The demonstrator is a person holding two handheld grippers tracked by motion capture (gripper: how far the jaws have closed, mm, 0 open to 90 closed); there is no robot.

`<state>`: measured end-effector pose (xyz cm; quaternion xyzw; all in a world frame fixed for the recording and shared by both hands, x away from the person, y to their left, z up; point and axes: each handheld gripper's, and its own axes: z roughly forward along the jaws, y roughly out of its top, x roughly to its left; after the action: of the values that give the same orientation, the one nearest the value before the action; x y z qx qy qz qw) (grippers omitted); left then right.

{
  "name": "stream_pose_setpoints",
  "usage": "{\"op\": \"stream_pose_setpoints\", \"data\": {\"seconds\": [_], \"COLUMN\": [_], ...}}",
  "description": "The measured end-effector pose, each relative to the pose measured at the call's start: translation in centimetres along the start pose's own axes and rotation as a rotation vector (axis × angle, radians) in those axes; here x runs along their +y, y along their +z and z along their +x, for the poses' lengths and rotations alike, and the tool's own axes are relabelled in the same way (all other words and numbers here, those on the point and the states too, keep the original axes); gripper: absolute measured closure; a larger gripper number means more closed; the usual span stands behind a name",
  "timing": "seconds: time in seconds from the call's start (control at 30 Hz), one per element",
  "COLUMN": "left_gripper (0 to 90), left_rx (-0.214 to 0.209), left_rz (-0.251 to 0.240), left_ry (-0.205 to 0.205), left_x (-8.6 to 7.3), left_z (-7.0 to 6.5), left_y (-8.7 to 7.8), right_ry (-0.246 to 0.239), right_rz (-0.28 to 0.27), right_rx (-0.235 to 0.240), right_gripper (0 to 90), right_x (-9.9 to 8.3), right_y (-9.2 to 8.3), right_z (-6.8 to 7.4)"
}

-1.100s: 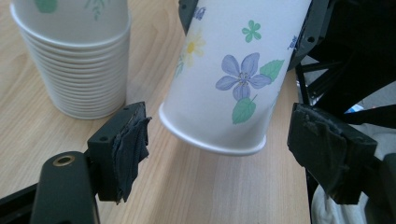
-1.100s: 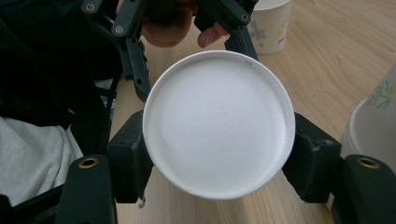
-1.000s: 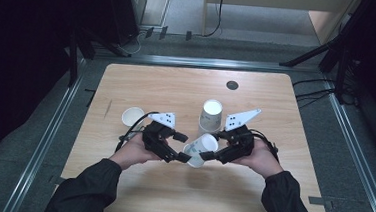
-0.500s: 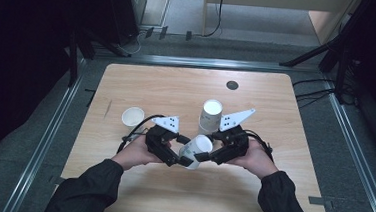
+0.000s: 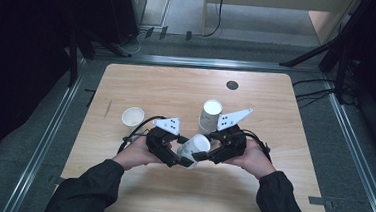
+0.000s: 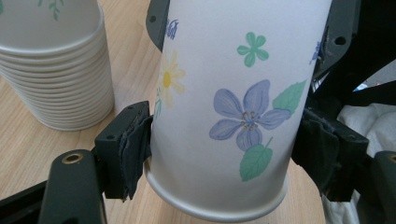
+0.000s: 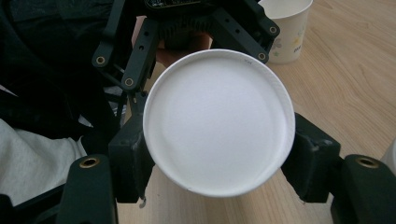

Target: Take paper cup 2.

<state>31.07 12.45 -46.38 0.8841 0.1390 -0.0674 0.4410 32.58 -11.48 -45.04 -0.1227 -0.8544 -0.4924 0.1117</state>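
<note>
While gripped from both sides and kept clear of the table (image 5: 167, 84), tilted over the near middle of the board: flowered paper cup (image 5: 193, 147), touching nothing but the pads

Pinched by left gripper (image 5: 180, 155) across the printed wall close to one rolled edge. Jaws just been closing, with the cup between them, and now pressed on at a middling width

Clamped by right gripper (image 5: 209, 151) at the white round end, one pad against each side, about as narrow as that end allows

Behind and just to the right of the hands, upside-down stack of cups (image 5: 209, 115) with many rims showing. Well off to the left, standing alone with its mouth up, single cup (image 5: 132, 116)

Judging from this layout:
- **Done, it seems:** one cup set out, and a second separated from the stack.
- **Left to do:** turning the held cup upright, setting it down on bare wood, perhaps beside the lone one, and letting go with both grippers.
- **After that:** probably the same again for the rest of the stack, so closer to the start than the finish
</note>
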Motion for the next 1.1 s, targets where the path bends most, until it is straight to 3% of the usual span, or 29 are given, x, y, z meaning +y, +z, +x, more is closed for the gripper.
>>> {"op": "stream_pose_setpoints", "data": {"seconds": [1.1], "left_gripper": [27.7], "left_rx": [0.013], "left_rz": [-0.019], "left_ry": [0.013], "left_x": [0.03], "left_z": [-0.15], "left_y": [-0.53], "right_ry": [0.027], "right_rz": [-0.016], "right_rx": [0.001], "right_gripper": [31.7], "right_x": [0.06], "right_y": [-0.38], "right_z": [-0.1]}}
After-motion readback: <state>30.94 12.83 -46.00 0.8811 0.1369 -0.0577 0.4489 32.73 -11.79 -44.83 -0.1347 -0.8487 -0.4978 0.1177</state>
